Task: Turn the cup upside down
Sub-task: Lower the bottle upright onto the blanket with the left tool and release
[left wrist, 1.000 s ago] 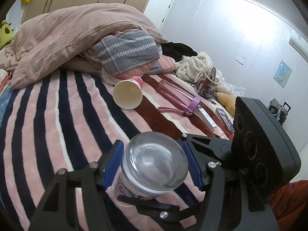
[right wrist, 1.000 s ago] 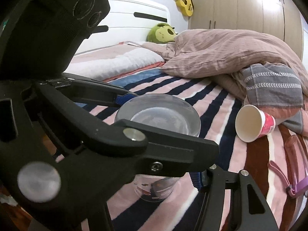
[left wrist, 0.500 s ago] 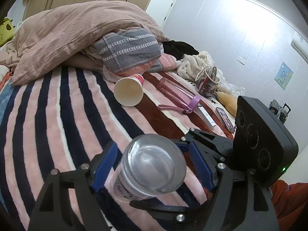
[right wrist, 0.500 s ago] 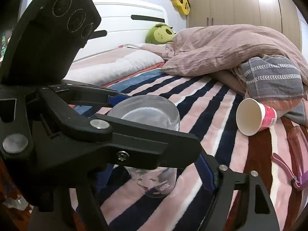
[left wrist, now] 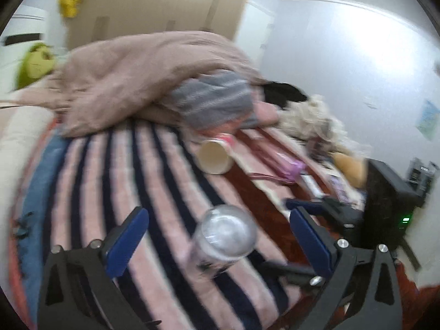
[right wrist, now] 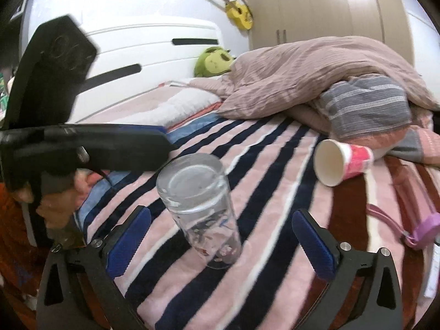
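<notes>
A clear glass cup (left wrist: 223, 239) with a printed picture stands base-up on the striped blanket (left wrist: 115, 181); it also shows in the right wrist view (right wrist: 198, 206). My left gripper (left wrist: 217, 236) is open, its blue pads wide apart on either side of the cup and clear of it. My right gripper (right wrist: 220, 236) is open too, with the cup standing free between and beyond its pads. The left gripper's black body (right wrist: 55, 126) crosses the right wrist view at the left.
A pink paper cup (right wrist: 341, 165) lies on its side past the glass. A pink bottle with a purple cap (right wrist: 407, 220) lies to the right. A heaped quilt (right wrist: 316, 74), grey striped cloth (right wrist: 365, 107) and green plush toy (right wrist: 214, 60) lie behind.
Both grippers have opened and drawn back from the glass cup. The cup now stands free on the blanket. The left wrist view is blurred with motion.
</notes>
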Motion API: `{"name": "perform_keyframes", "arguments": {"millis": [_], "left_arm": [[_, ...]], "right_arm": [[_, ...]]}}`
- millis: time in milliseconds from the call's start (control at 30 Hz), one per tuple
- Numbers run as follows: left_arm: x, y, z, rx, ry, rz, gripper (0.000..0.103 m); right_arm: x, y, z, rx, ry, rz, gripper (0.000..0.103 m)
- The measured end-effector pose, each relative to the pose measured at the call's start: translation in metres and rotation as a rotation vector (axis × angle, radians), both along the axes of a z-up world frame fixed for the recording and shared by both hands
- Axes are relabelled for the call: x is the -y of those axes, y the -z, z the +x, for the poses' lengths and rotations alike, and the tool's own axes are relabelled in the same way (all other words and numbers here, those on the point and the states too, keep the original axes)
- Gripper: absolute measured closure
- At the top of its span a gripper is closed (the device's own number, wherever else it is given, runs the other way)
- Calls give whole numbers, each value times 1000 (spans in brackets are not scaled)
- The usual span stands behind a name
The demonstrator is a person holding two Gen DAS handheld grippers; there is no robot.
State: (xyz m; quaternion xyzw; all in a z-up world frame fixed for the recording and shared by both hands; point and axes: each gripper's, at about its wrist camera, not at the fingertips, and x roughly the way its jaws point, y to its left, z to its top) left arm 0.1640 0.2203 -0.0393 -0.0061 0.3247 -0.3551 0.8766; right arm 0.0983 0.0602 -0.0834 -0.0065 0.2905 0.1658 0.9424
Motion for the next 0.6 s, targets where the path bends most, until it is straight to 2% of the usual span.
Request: {"name": "perform_keyframes", "arguments": {"millis": [67,267,400,600], "left_arm": [[-8,-5,-5,11,-112,59,1],[-24,-6,-15,25,-268,141,1],[-32,-7,-22,35,-290,152,1],[-34,-10,-27,37,-294,148,1]], "right_arm": [[7,-5,-7,-2,61,-14,0],[23,-22,-25,28,238,-68,0],[27,-29,-34,40,286,-79,0],[24,-33,-39,33,257,-61,0]]}}
